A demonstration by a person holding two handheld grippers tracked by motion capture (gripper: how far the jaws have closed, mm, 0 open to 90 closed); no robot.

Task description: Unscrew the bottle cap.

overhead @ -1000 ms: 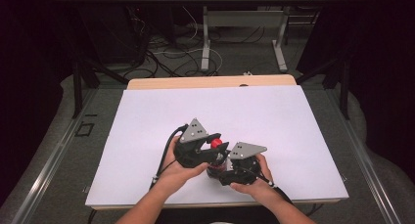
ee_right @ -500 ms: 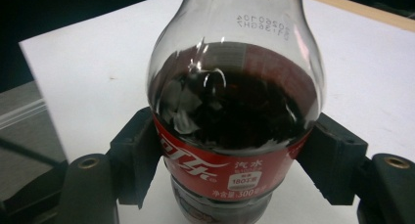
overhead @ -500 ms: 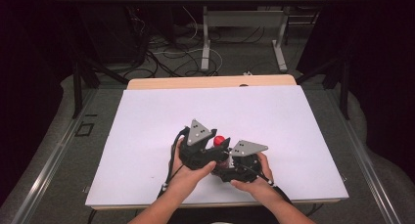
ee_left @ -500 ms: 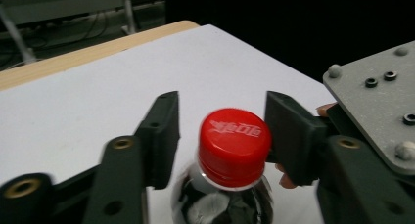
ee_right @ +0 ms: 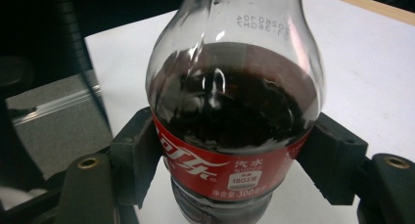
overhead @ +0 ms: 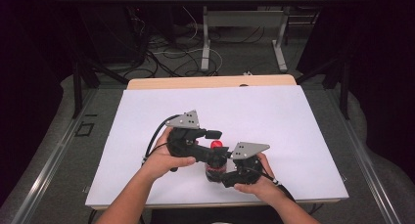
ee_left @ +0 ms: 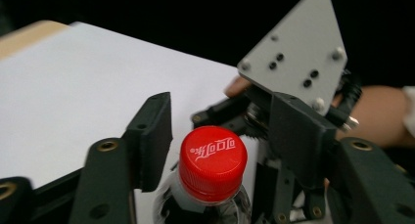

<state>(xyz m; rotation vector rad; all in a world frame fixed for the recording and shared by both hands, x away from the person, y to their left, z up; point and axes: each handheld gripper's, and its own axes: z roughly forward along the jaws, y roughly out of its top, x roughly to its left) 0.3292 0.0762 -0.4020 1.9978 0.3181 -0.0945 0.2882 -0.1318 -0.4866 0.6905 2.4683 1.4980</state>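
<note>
Right gripper (overhead: 226,175) clamps the cola bottle (ee_right: 234,131) around its red label, both jaws pressed against the sides, holding it upright near the front edge of the white table (overhead: 274,116). Left gripper (overhead: 216,134) sits over the bottle's top with its jaws standing a little apart on either side of the red cap (ee_left: 212,161); they have just been opening, and in the left gripper view there is a clear gap between each pad and the cap, so nothing is gripped there. The cap is on the neck, and I cannot tell whether it has been loosened at all. Judged from this, the bottle is secured, but the unscrewing is unfinished: the left gripper would need to close on the cap again, twist, and finally lift it off
</note>
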